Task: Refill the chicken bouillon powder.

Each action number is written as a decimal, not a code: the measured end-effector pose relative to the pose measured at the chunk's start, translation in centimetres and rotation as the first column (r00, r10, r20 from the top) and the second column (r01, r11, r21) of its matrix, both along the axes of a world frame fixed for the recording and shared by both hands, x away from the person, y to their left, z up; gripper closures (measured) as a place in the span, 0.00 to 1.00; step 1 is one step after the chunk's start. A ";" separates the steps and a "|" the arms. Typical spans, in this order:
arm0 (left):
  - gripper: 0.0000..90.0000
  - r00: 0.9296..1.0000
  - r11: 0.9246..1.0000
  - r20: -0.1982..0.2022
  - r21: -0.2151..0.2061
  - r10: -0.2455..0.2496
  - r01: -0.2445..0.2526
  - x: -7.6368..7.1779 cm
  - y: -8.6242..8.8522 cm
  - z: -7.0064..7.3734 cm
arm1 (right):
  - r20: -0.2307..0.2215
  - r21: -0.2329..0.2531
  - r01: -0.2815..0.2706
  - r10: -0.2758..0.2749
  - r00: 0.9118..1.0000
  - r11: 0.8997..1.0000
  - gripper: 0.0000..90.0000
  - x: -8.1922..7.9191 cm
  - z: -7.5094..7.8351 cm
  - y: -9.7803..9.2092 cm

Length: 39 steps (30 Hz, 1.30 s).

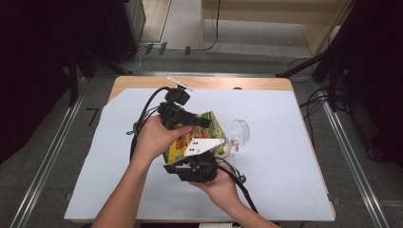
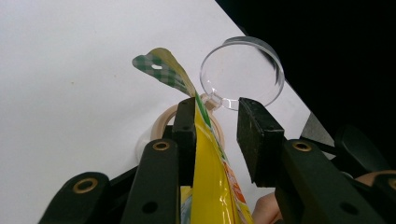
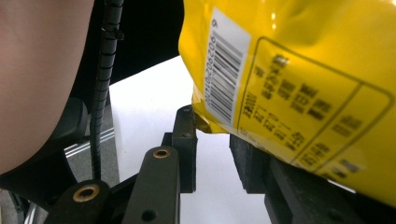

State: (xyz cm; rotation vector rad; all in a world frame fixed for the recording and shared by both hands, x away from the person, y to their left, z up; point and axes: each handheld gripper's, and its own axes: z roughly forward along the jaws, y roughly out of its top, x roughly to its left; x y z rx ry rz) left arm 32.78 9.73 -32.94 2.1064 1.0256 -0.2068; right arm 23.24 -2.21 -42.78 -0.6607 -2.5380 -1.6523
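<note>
A yellow snack bag is held up off the white sheet between my two grippers. Its checked green top flap sticks out past my left gripper, which is open: the bag's top edge lies against one jaw and a gap shows before the other. In the high view the left gripper reaches in from the left over the bag. My right gripper holds the bag's bottom corner beside the barcode, with both jaws against it. From below, the right gripper meets the bag under its grey plate.
A clear round plastic dish stands on its edge just right of the bag. A beige tape ring lies beside it. The white sheet covers a wooden table with its edges close on all sides.
</note>
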 end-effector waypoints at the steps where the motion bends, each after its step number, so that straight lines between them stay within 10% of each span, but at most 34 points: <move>1: 0.77 1.000 1.000 0.004 -0.001 -0.001 0.001 0.0 0.0 0.0 | -0.002 0.001 -0.001 0.001 1.000 1.000 0.82 0.1 0.0 0.0; 39: 0.78 0.999 1.000 0.037 -0.019 -0.003 0.003 0.9 0.4 0.5 | -0.060 0.023 0.091 -0.090 0.994 0.996 0.82 0.8 0.3 1.1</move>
